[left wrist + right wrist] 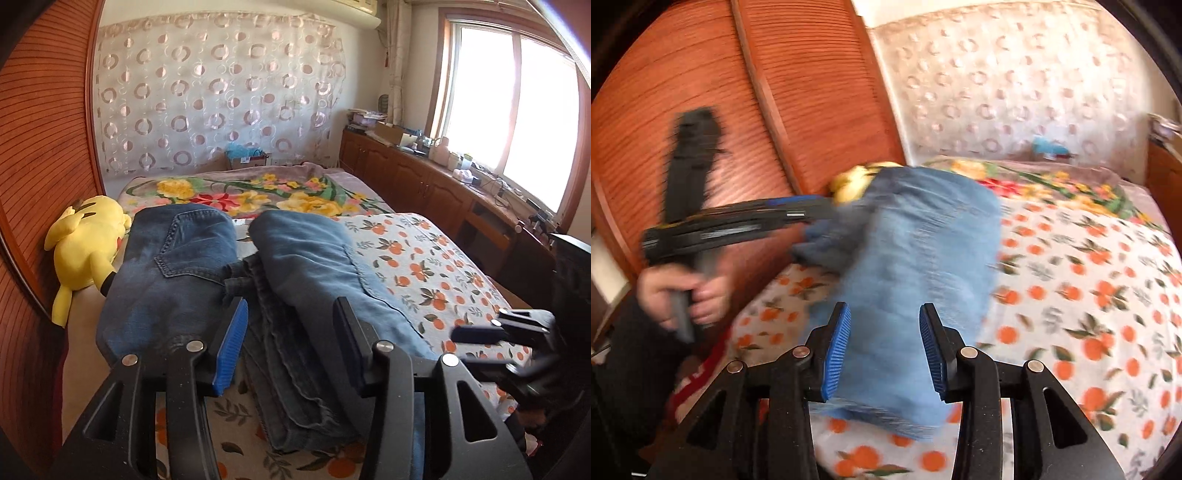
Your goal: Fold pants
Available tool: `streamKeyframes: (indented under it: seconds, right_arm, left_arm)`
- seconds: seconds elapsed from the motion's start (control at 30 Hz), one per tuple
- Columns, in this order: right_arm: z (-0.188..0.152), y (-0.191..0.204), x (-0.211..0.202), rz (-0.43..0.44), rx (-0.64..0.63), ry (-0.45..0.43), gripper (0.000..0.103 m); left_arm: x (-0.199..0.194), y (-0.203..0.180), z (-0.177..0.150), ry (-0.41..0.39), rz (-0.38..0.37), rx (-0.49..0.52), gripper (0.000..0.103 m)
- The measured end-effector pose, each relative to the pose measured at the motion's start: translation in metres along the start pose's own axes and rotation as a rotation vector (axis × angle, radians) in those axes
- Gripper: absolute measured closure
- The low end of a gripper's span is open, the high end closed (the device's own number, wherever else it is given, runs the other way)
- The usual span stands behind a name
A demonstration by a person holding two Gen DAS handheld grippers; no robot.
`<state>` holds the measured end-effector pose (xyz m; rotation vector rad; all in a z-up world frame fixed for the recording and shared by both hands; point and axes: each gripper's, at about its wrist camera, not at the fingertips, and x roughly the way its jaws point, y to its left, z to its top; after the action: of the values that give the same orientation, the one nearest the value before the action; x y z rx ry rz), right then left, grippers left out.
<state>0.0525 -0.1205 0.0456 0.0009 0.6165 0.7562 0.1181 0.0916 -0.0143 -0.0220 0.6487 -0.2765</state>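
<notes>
Left wrist view: the jeans (295, 280) lie on the bed (436, 266), on the orange-print sheet, already doubled over into a thick bundle w/ several layers stacked at the near edge; a back pocket shows on the left hump. The left hand-held gripper (291, 347) stands about half open above the near end of the bundle, nothing pinched between its blue pads; denim lies under and between the fingers but looks free of them. The right hand-held gripper (476, 334) is at the right edge, blurred, off to the side of the jeans over the sheet. A yellow plush toy (85, 251) lies just beside the jeans on the left, by the wooden panel. Right wrist view: much motion blur. Jeans (916, 258) read as one compact folded packet on the sheet. The right hand-held gripper (884, 343) is partly open w/ the near end of the packet between its fingers, pads not pressing on it. The left hand-held gripper (816, 205) reaches in from the left near the far end, held by a hand (683, 295); can't tell from here how wide it is. Judgement: folding looks mostly done, both sides let go; prob. only a last tidy or squaring-up left.
</notes>
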Motion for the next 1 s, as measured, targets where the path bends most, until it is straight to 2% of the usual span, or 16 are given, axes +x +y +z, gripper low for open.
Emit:
streamKeyframes:
  seconds: [0.23,0.27,0.3,0.37,0.47,0.8,0.83,0.93,1.0]
  right_arm:
    - [-0.012,-0.01,-0.001,-0.068,0.051,0.024,0.063]
    - [-0.013,-0.01,0.001,-0.07,0.055,0.031,0.063]
    - [-0.012,-0.012,0.006,-0.071,0.058,0.037,0.063]
    - [-0.011,-0.012,0.008,-0.071,0.061,0.049,0.063]
    - [-0.013,-0.014,0.018,-0.072,0.055,0.049,0.063]
    - [-0.027,-0.022,0.012,-0.117,0.049,0.05,0.063]
    - [-0.029,-0.024,0.011,-0.122,0.05,0.05,0.063]
    - [-0.033,-0.028,0.006,-0.139,0.056,0.05,0.062]
    - [-0.036,-0.032,0.005,-0.147,0.067,0.053,0.062]
  left_arm:
    - [0.001,-0.03,-0.013,-0.001,-0.017,0.032,0.054]
    - [0.003,-0.034,-0.015,0.005,-0.027,0.038,0.05]
    - [0.004,-0.037,-0.016,0.007,-0.035,0.042,0.037]
    - [0.003,-0.043,-0.019,-0.015,-0.027,0.043,0.022]
    - [0.006,-0.048,-0.021,-0.008,-0.021,0.049,0.022]
    - [0.024,-0.055,-0.041,0.06,-0.007,0.031,0.023]
    - [0.027,-0.056,-0.044,0.07,-0.009,0.035,0.023]
    - [0.03,-0.06,-0.05,0.085,-0.029,0.044,0.039]
    - [0.03,-0.063,-0.052,0.088,-0.049,0.052,0.061]
